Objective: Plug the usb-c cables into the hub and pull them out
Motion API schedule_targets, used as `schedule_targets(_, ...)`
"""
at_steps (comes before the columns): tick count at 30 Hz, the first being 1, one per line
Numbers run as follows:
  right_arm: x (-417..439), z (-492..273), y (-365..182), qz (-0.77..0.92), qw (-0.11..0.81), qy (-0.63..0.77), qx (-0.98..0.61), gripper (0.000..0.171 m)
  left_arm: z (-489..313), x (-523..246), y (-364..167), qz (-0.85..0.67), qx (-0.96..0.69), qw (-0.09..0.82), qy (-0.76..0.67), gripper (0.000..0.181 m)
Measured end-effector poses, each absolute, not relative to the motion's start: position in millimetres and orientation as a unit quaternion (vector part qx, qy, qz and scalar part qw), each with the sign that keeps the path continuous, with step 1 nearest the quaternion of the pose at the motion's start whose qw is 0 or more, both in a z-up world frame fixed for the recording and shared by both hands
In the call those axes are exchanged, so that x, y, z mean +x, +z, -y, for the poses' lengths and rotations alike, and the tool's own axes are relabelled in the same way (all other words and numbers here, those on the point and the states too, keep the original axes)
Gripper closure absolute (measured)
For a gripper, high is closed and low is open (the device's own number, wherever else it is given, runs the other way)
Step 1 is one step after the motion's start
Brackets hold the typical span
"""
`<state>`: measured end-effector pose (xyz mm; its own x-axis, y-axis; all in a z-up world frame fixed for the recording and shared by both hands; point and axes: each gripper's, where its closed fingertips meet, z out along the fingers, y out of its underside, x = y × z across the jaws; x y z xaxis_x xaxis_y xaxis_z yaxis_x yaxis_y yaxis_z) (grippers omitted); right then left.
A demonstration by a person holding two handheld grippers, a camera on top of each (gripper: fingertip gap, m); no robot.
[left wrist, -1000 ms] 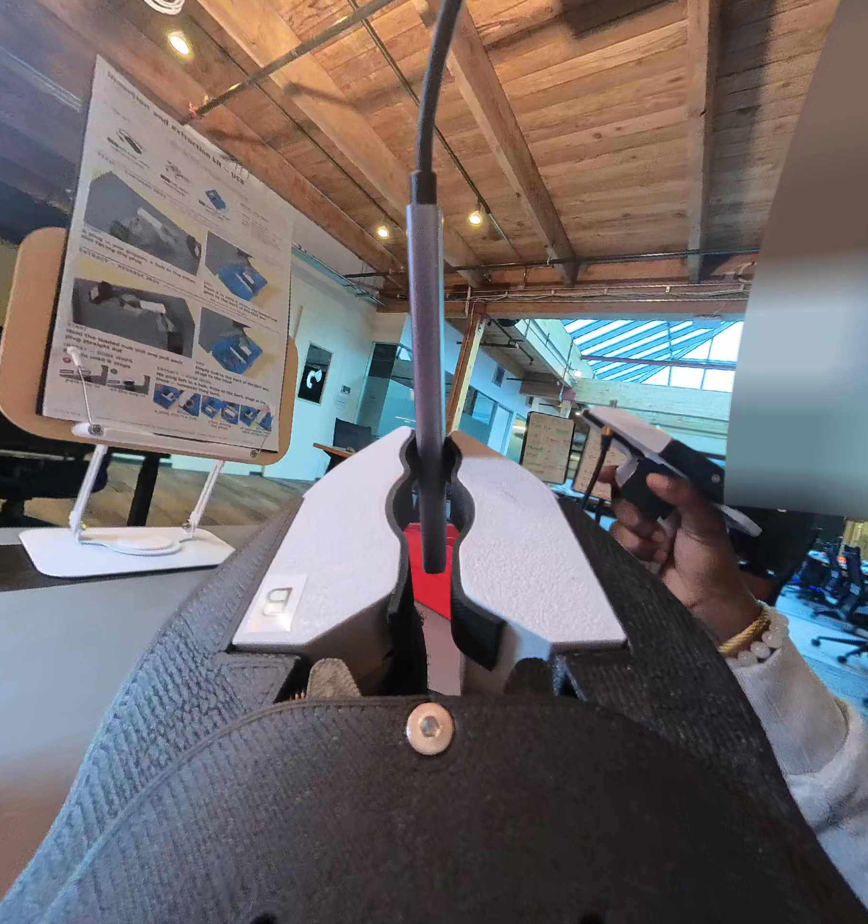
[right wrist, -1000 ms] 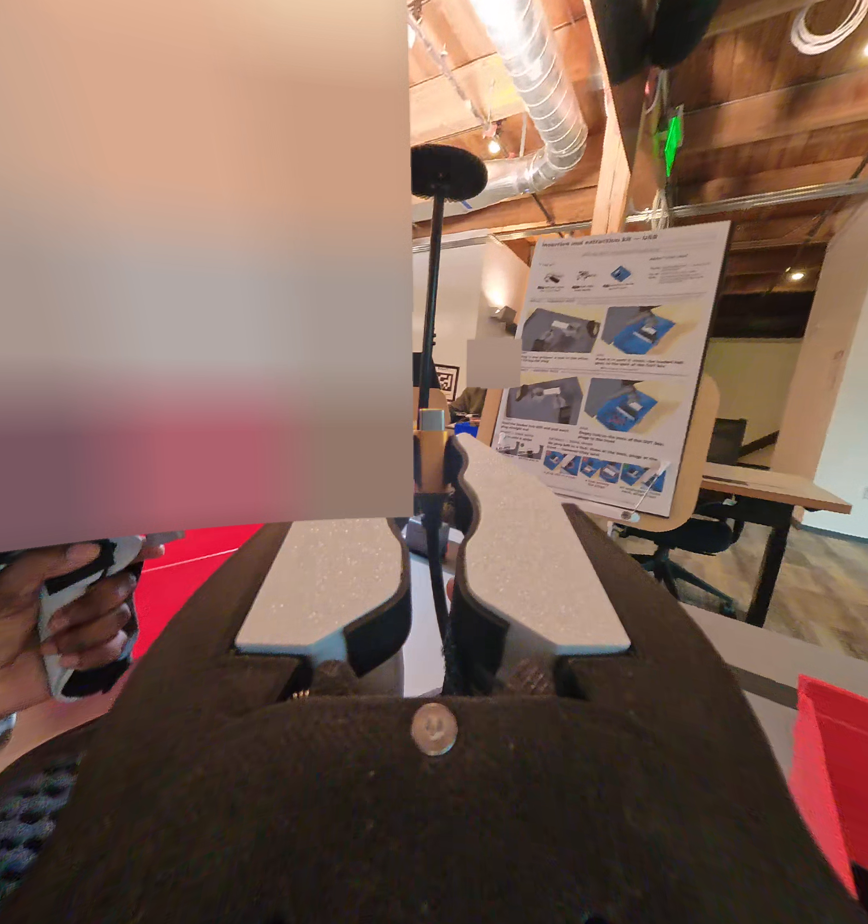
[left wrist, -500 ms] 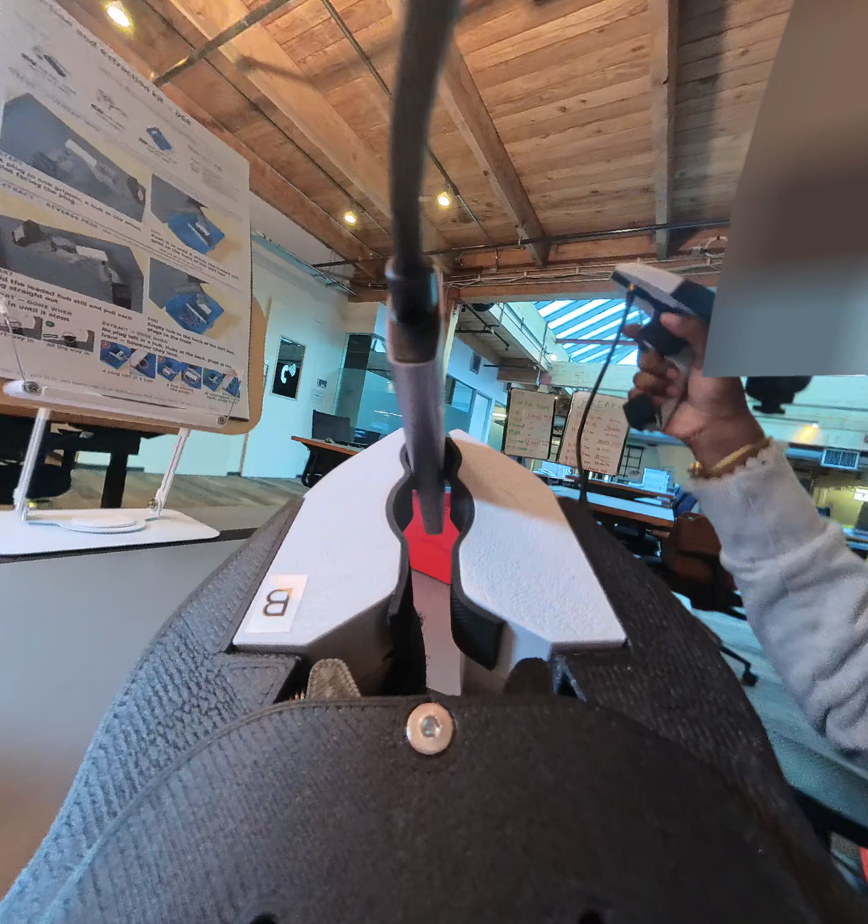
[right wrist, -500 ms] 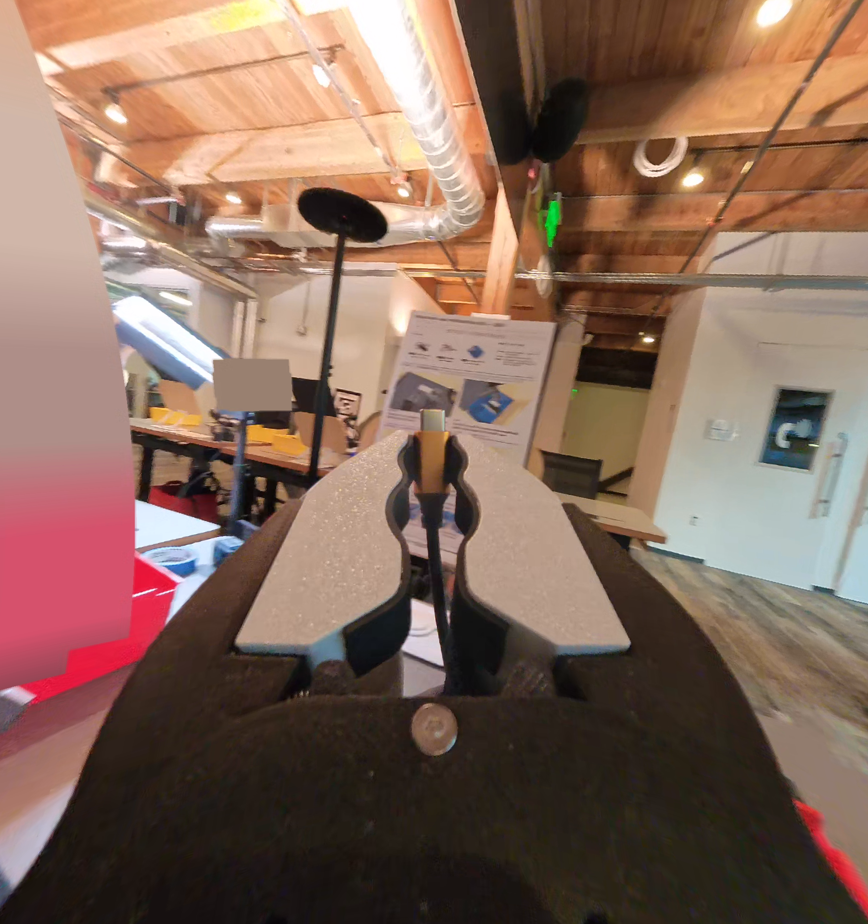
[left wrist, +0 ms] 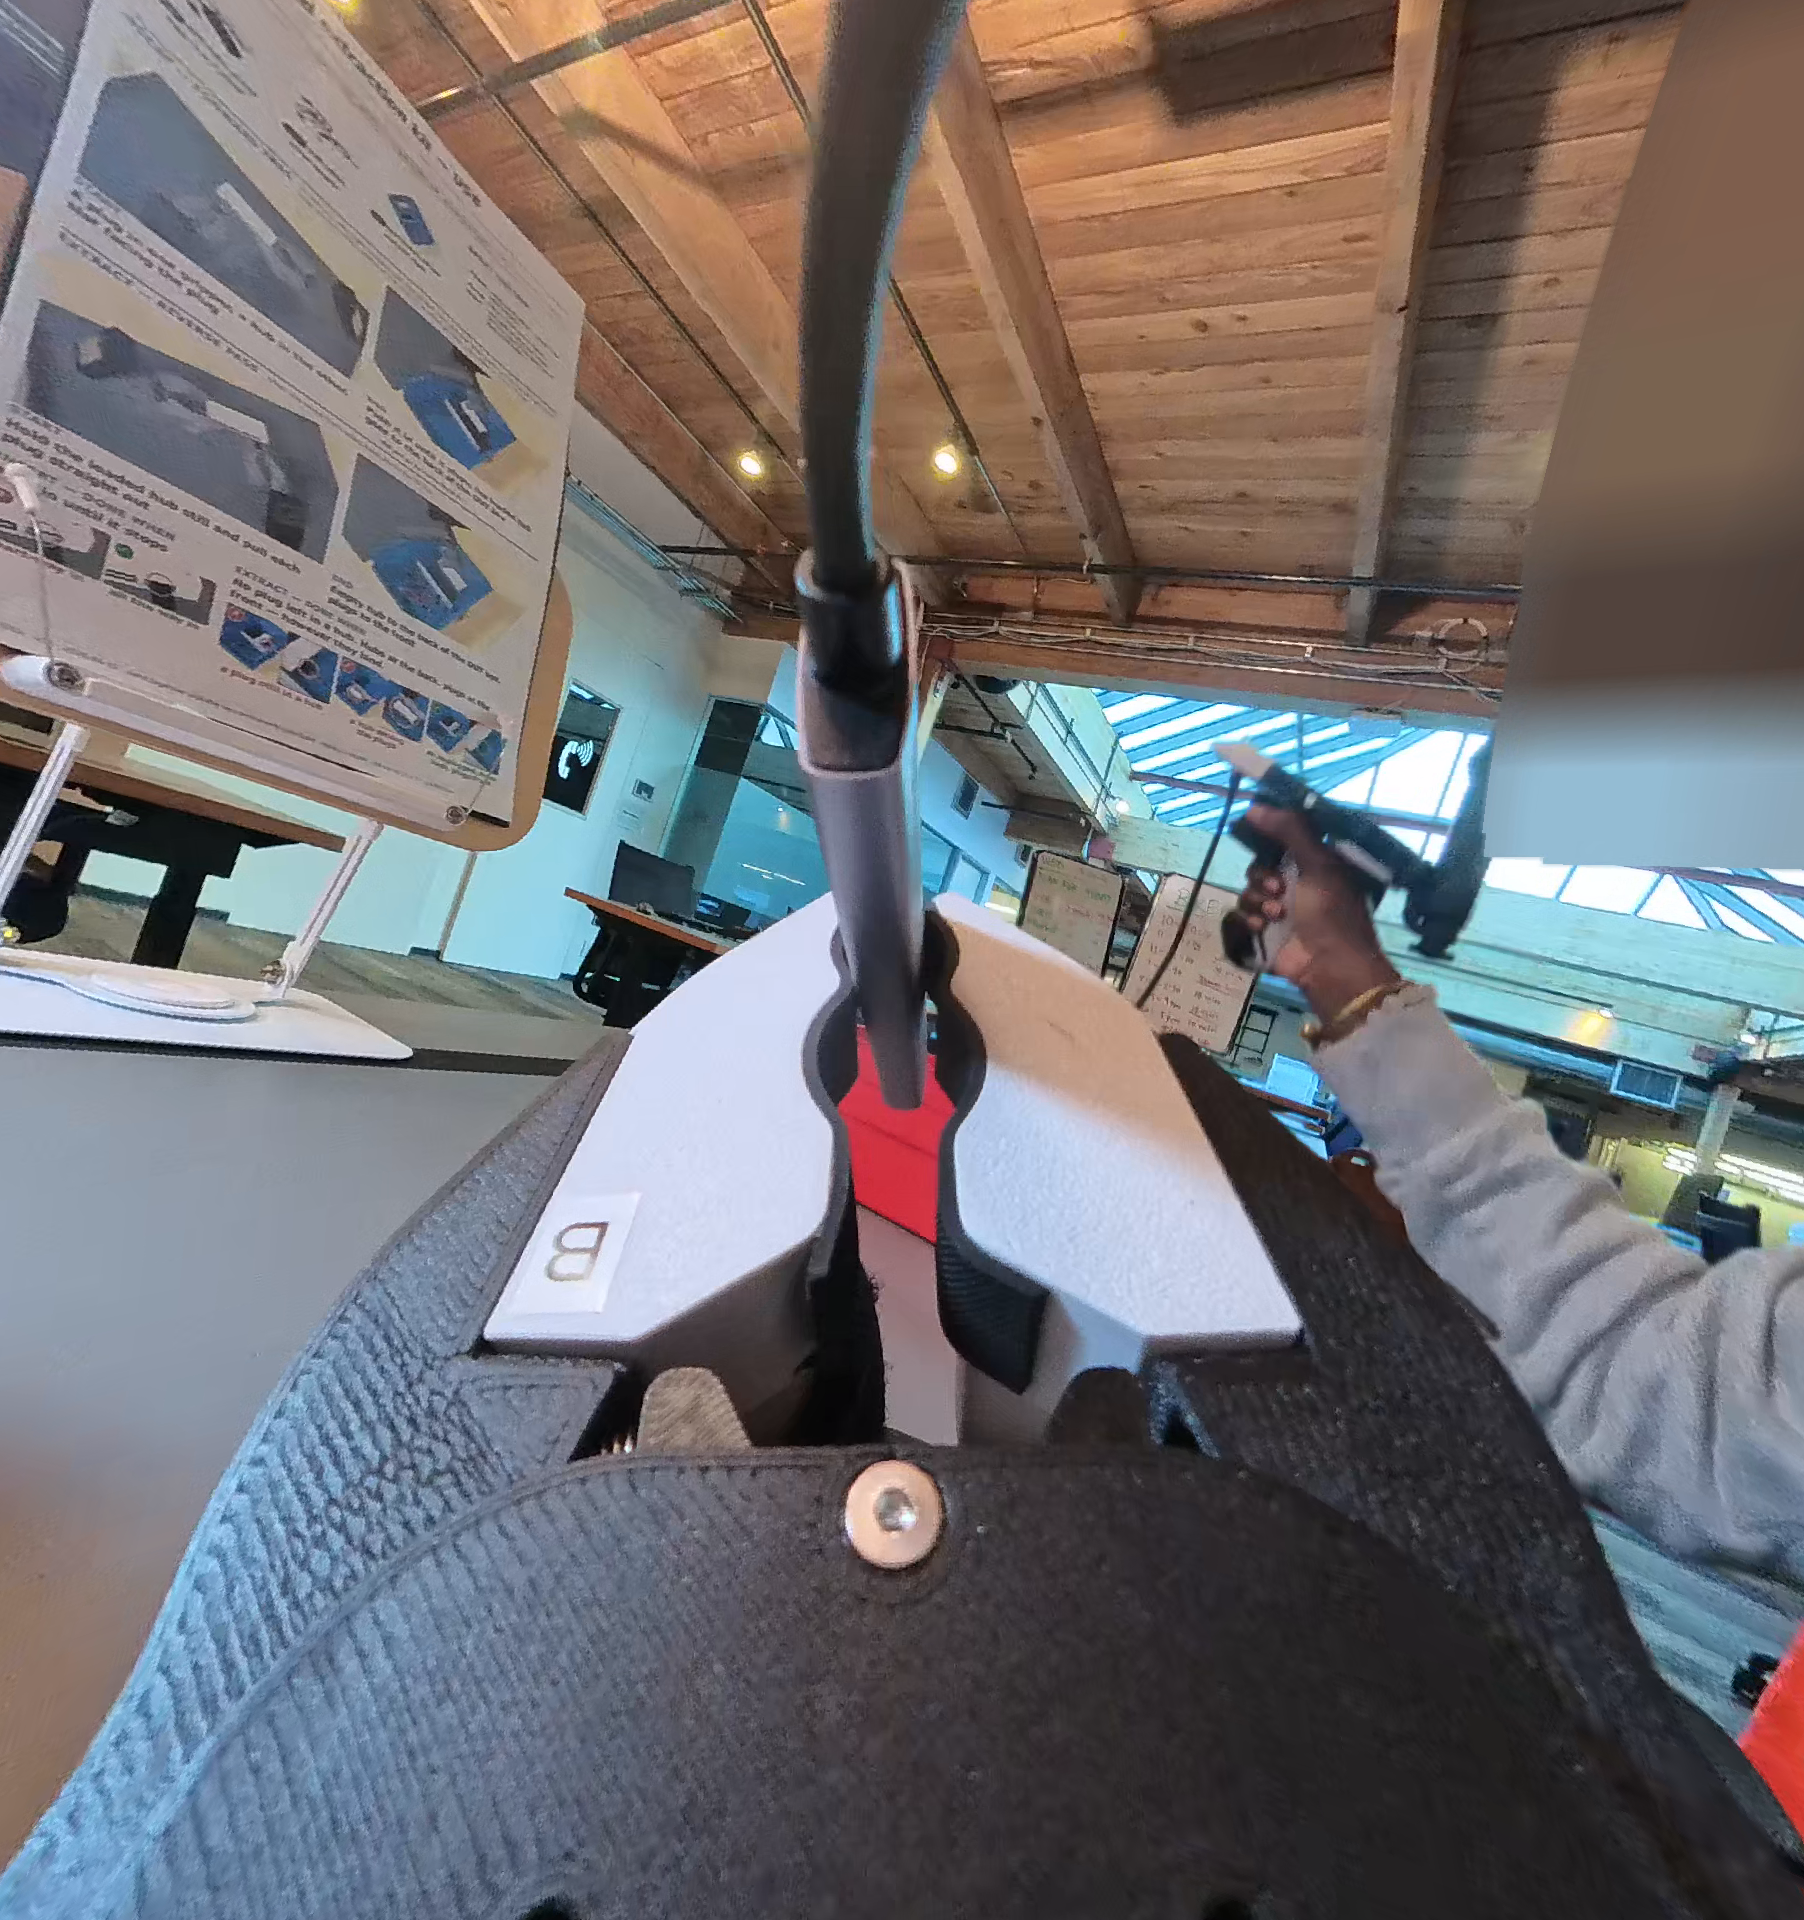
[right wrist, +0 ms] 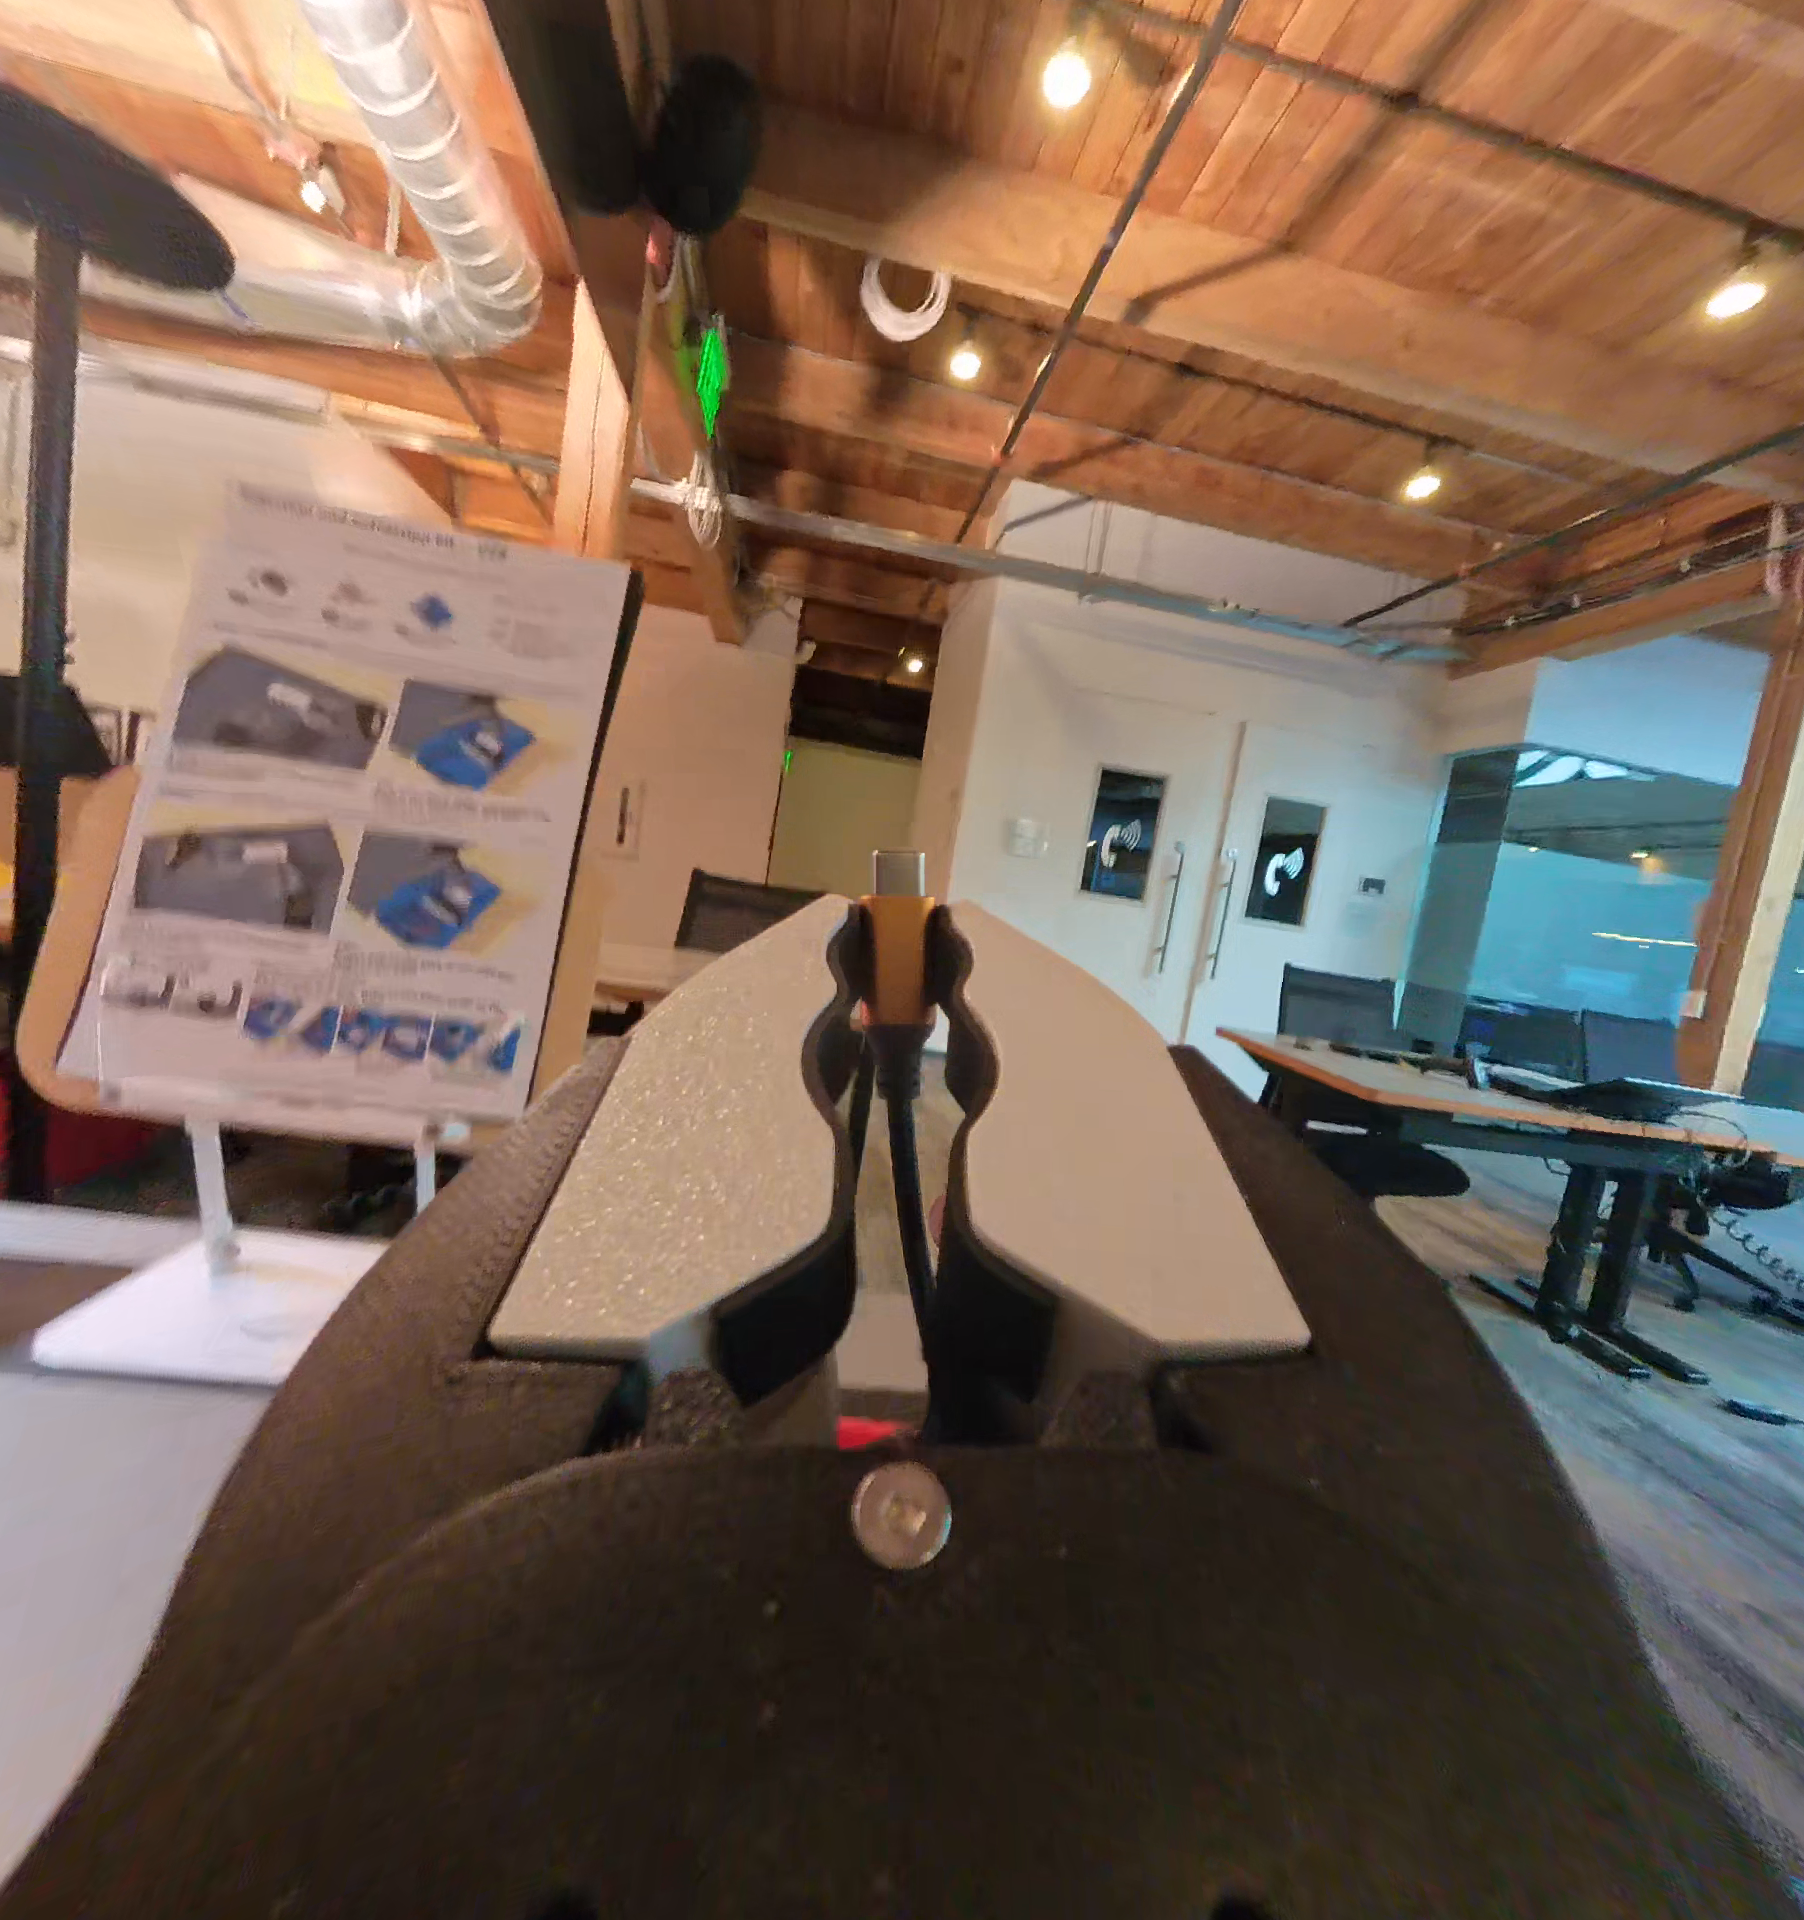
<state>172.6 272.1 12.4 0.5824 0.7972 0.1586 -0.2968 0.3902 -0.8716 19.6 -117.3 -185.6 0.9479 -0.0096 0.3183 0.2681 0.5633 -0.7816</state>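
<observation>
The left gripper (left wrist: 882,1023) has its fingers (left wrist: 711,1132) pinching the grey hub (left wrist: 867,894), which stands up out of the tips with its own black lead (left wrist: 856,260) curving off the top of the view. The right gripper (right wrist: 903,977) has its fingers (right wrist: 700,1132) pressed on an orange-sleeved plug (right wrist: 898,961), the metal tip poking clear beyond them and the black cable (right wrist: 908,1184) trailing back between them. Plug and hub are well apart — in the left view the right hand (left wrist: 1303,914) is raised far off to the side, and no hub shows ahead of the plug in the right view. So, as I judge it, this plug is not in the hub now, and whether it is waiting to go in or is already out cannot be told from here. Both tools are held high above the grey desk (left wrist: 150,1195), with open air around them. The instruction board (left wrist: 254,416) on its white stand sits to the left, and a red box (left wrist: 1802,1756) lies low at the right — neither crowds the space between the hands.
</observation>
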Motion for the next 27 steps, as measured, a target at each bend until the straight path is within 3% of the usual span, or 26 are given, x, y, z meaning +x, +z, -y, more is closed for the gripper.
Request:
schedule_targets(4, 146, -280, -75, 0.434, 0.735, 0.29, -0.433, 0.159, 117, 19, -186, 0.143, -0.46, 0.872, -0.083, 0.171)
schedule_targets(9, 129, -261, -208, 0.67, 0.529, 0.262, -0.45, 0.158, 116, 18, -188, 0.145, -0.464, 0.87, -0.083, 0.171)
schedule_targets(13, 135, -259, -264, 0.731, 0.405, 0.243, -0.492, 0.155, 113, 18, -190, 0.147, -0.471, 0.866, -0.084, 0.171)
schedule_targets(19, 127, -255, -254, 0.722, 0.364, 0.28, -0.518, 0.113, 113, 18, -191, 0.147, -0.473, 0.865, -0.083, 0.171)
schedule_targets(21, 126, -256, -232, 0.699, 0.376, 0.315, -0.521, 0.11, 113, 18, -191, 0.146, -0.473, 0.865, -0.084, 0.171)
schedule_targets(22, 127, -257, -219, 0.684, 0.39, 0.329, -0.521, 0.113, 113, 18, -190, 0.146, -0.472, 0.865, -0.084, 0.171)
schedule_targets(25, 139, -276, -190, 0.621, 0.454, 0.328, -0.549, 0.146, 114, 18, -190, 0.148, -0.47, 0.866, -0.084, 0.171)
schedule_targets(27, 153, -298, -198, 0.586, 0.456, 0.281, -0.608, 0.156, 114, 18, -190, 0.148, -0.471, 0.866, -0.085, 0.171)
